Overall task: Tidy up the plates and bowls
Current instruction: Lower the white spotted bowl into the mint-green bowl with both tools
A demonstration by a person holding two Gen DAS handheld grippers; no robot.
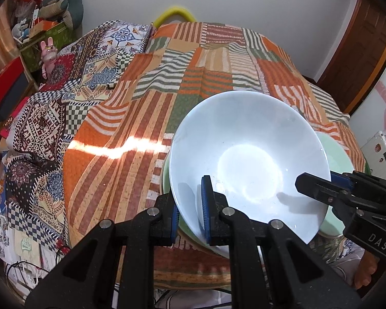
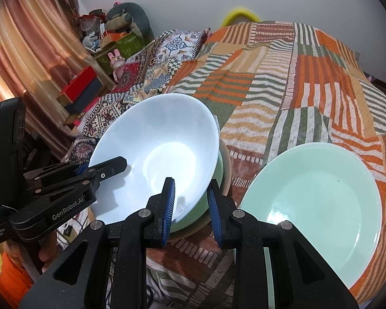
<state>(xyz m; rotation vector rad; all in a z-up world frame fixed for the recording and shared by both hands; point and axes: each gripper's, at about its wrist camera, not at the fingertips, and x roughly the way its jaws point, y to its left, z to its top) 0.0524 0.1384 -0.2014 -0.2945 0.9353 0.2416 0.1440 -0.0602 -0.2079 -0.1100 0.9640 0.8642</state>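
A white bowl (image 1: 247, 154) (image 2: 157, 154) is held tilted over a green bowl (image 2: 216, 172) and a beige dish (image 2: 227, 164) on the bed. My left gripper (image 1: 190, 211) straddles the white bowl's near rim, one finger inside, one outside; it also shows in the right wrist view (image 2: 115, 167). My right gripper (image 2: 191, 206) straddles the opposite rim in the same way and shows in the left wrist view (image 1: 314, 182). A pale green plate (image 2: 316, 200) (image 1: 339, 157) lies flat to the right.
A striped orange, green and white blanket (image 1: 193, 77) covers the bed. A patterned quilt (image 1: 64, 108) lies along the left. Boxes and soft toys (image 1: 38, 25) stand at the far left, a curtain (image 2: 25, 51) beside them. A wooden door (image 1: 360, 59) is at the right.
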